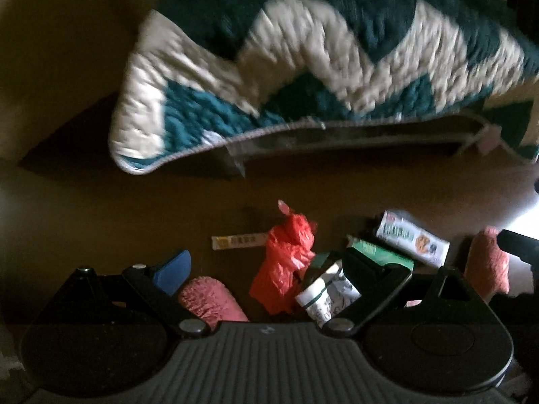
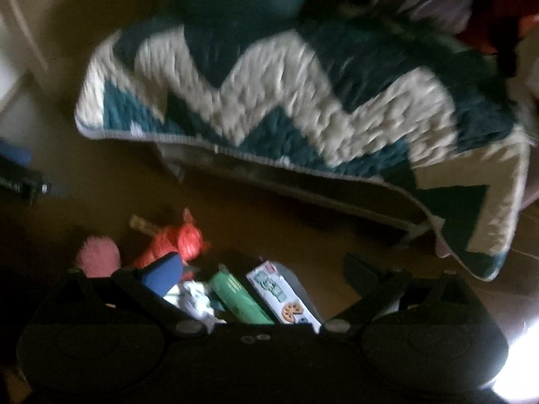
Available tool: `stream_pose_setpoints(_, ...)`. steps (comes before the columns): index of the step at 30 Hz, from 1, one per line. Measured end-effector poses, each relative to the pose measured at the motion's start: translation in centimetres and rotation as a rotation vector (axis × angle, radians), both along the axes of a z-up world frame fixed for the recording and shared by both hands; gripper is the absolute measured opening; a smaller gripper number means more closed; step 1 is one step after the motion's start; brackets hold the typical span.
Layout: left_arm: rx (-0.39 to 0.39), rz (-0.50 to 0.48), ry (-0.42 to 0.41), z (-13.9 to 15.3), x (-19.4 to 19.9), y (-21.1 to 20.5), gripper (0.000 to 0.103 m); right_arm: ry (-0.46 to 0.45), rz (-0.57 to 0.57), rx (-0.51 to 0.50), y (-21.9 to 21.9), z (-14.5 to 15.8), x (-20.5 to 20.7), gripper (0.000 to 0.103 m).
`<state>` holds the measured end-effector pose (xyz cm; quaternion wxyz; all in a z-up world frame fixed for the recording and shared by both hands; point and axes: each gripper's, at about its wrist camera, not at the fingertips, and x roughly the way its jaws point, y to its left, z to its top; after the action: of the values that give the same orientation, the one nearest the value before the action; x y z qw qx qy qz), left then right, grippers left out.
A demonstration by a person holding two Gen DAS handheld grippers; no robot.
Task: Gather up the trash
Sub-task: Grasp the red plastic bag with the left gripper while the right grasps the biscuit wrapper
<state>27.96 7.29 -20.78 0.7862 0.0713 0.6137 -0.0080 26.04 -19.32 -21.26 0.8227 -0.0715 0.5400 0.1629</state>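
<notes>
Trash lies on the brown floor beside a bed. In the left wrist view I see a red plastic bag, a crumpled white-and-green wrapper, a green box, a white cookie box and a yellow-white strip wrapper. My left gripper is open above the red bag and the crumpled wrapper, holding nothing. My right gripper is open over the crumpled wrapper, green box and cookie box. The red bag lies just past its left finger.
A bed with a teal-and-white zigzag quilt overhangs the floor behind the trash. Two pink fuzzy shapes, perhaps slippers, flank the pile. Bright light glares at the right. Open floor lies to the left.
</notes>
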Motion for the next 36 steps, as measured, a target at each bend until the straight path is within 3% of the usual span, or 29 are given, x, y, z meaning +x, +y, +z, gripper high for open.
stream_pose_setpoints(5,0.033,-0.104,0.138,-6.5,2.6,-0.9,0.097,0.115,0.175,-0.042,-0.1,-6.1,1.4,0.1)
stream_pose_setpoints(8,0.057,-0.148,0.167,-10.4,4.0,-1.5,0.097,0.184,0.26,-0.093,-0.5,-10.0,1.9,0.1)
stream_pose_setpoints(15,-0.025,-0.134,0.284,-18.7,6.0,-1.7,0.097,0.276,0.408,-0.192,-1.7,-17.2,2.0,0.1)
stream_pose_setpoints(23,-0.063,-0.032,0.375,-26.4,8.0,-0.7,0.097,0.354,0.439,-0.198,-3.0,-23.3,2.7,0.1)
stream_pose_setpoints(36,-0.045,-0.091,0.4,-33.0,8.1,-0.9,0.097,0.396,0.388,-0.185,-3.3,-29.0,3.6,0.098)
